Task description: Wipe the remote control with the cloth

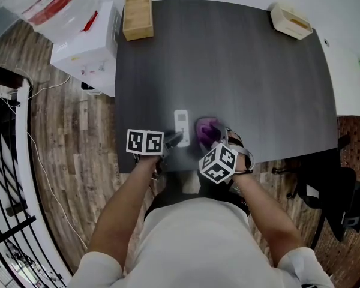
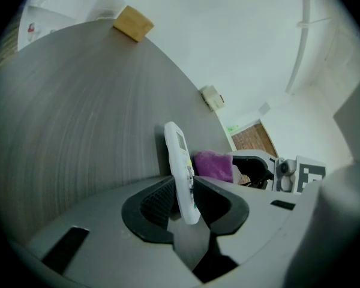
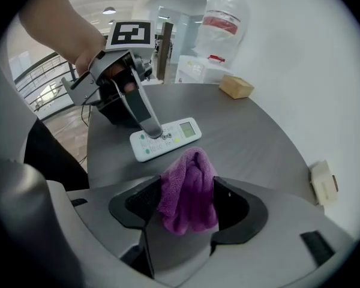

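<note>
Left gripper (image 2: 183,192): jaws narrow, clamped on near end of remote control (image 2: 179,152). Remote lies flat on dark table (image 1: 228,65), far end with display pointing away from gripper.

Right gripper (image 3: 189,204): jaws wide. Purple cloth (image 3: 189,188) bunched upright between them, filling gap. No firm squeeze visible.

Remote just beyond right gripper's jaws. Cloth just beside remote, not touching it.
</note>
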Available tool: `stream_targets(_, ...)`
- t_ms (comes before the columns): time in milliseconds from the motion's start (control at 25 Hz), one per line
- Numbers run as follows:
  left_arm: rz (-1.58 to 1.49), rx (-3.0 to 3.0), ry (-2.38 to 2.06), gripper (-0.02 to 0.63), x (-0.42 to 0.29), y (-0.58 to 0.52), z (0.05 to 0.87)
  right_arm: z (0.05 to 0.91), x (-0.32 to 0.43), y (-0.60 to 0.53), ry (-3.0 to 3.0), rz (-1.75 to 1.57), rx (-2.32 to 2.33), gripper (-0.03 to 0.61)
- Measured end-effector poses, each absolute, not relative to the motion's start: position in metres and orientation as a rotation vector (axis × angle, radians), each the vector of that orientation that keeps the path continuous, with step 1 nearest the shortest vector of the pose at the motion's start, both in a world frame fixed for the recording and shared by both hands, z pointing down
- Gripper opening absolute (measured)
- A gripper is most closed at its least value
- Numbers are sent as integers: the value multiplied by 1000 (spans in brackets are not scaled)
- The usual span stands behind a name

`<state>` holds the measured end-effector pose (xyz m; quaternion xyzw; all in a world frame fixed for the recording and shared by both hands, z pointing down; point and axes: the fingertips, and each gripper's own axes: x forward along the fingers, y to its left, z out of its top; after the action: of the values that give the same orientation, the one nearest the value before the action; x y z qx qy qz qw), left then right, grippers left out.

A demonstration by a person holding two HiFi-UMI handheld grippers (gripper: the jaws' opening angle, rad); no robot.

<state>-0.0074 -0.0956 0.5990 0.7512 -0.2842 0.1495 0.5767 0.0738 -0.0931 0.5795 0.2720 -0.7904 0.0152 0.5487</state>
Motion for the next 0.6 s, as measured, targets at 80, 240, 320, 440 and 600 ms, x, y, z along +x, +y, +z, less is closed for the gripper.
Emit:
stream_targets(80,351,1760,-660,100,-8,-95,599,588,68,-95,-1858,23,631,252)
stream_targets(240,348,1762,-640,97,-6,-92,599,597,68,-105,-1847,70,680,250)
stream_targets(320,326,1761,-623,92,-6,-91,597,596,71,-107,-1858,138,706,190)
stream_targets(440,241,1749,-559,84,-4,-88,591,591,75,-108,-1886,207,723,137)
stream_targets(600,16,1698,-474,81,-3,-86,572,573,80,-123,-1955,286,811,126)
